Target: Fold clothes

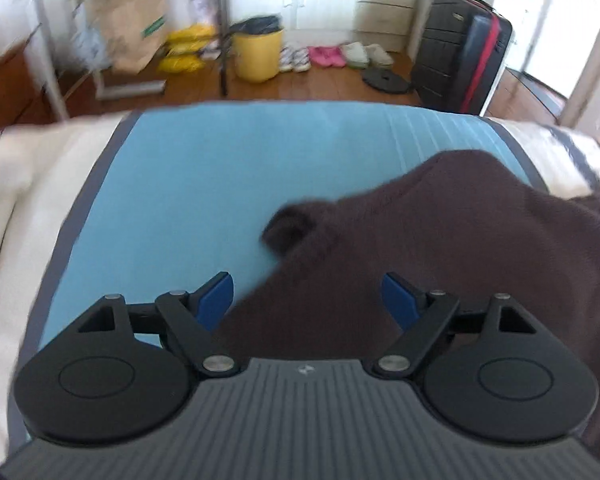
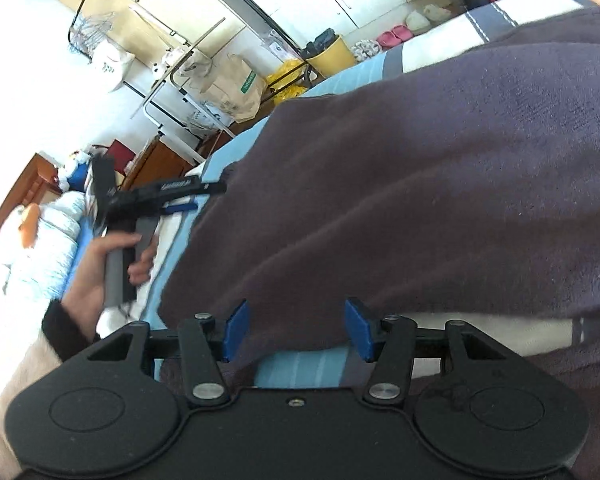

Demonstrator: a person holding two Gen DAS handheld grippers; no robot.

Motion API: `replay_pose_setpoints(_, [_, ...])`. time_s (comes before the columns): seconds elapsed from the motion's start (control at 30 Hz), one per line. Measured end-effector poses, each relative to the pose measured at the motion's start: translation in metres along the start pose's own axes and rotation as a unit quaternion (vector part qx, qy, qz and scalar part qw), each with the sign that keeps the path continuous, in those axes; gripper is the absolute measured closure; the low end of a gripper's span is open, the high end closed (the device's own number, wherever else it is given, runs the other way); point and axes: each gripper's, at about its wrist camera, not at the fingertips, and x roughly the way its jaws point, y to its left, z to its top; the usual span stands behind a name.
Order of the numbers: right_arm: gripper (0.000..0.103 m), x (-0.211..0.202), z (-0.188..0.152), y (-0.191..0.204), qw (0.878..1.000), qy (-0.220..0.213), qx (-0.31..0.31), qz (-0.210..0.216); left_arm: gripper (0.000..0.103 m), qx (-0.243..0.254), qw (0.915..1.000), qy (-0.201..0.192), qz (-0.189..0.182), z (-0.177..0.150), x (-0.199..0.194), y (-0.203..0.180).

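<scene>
Left gripper [image 1: 308,300]: your fingers gape, holding nothing.
Right gripper [image 2: 298,330]: wide apart too, straddling the sweater [image 2: 420,184] hem.
Risk: closing shallow could let the hem slip free.

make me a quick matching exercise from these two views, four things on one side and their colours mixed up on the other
Things:
1. garment
2. mat
3. bin
4. slippers

Colours:
a. yellow
b. pink
c. dark brown
d. light blue

Pairs: 1-c, 2-d, 3-a, 4-b
</scene>
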Motion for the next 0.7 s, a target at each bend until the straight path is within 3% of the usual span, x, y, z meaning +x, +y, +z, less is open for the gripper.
replay_pose_setpoints(0.1, [0.045,0.006,0.001,-0.003,1.0,0.0,-0.025,-0.019,0.008,0.008,0.9993,0.026,-0.025,0.008,0.023,0.004])
replay_pose_setpoints(0.13, [0.045,0.009,0.004,-0.003,0.999,-0.001,-0.035,-0.023,0.001,-0.011,0.9988,0.037,-0.032,0.01,0.033,0.007])
replay_pose_setpoints(0.2, [0.045,0.015,0.008,-0.006,0.999,-0.005,-0.044,-0.021,0.001,-0.052,0.9958,0.055,-0.052,0.012,0.05,0.013])
replay_pose_setpoints(0.27, [0.045,0.019,0.011,-0.011,0.999,-0.006,-0.034,-0.006,0.011,-0.1,0.9894,0.056,-0.09,0.003,0.059,0.021])
replay_pose_setpoints(0.3, [0.045,0.023,0.012,-0.015,1.0,-0.005,-0.026,0.001,0.036,-0.098,0.9887,0.046,-0.105,0.001,0.058,0.021])
replay_pose_setpoints(0.33, [0.045,0.026,0.012,-0.018,1.0,-0.004,-0.02,0.005,0.072,-0.085,0.9882,0.038,-0.122,0.001,0.056,0.018])
replay_pose_setpoints(0.37, [0.045,0.026,0.011,-0.019,1.0,-0.005,-0.018,0.004,0.086,-0.08,0.987,0.029,-0.136,0.001,0.048,0.015])
replay_pose_setpoints(0.5, [0.045,0.025,0.013,-0.021,1.0,-0.015,-0.02,-0.014,0.09,-0.078,0.9811,-0.026,-0.175,-0.009,-0.008,0.001])
replay_pose_setpoints(0.57, [0.045,0.017,0.015,-0.022,0.999,-0.028,-0.021,-0.025,0.09,-0.061,0.9738,-0.051,-0.213,-0.02,-0.049,-0.01])
replay_pose_setpoints(0.7, [0.045,-0.01,0.023,-0.017,0.995,-0.077,-0.028,-0.047,0.091,0.008,0.9582,-0.062,-0.279,-0.065,-0.121,-0.052])
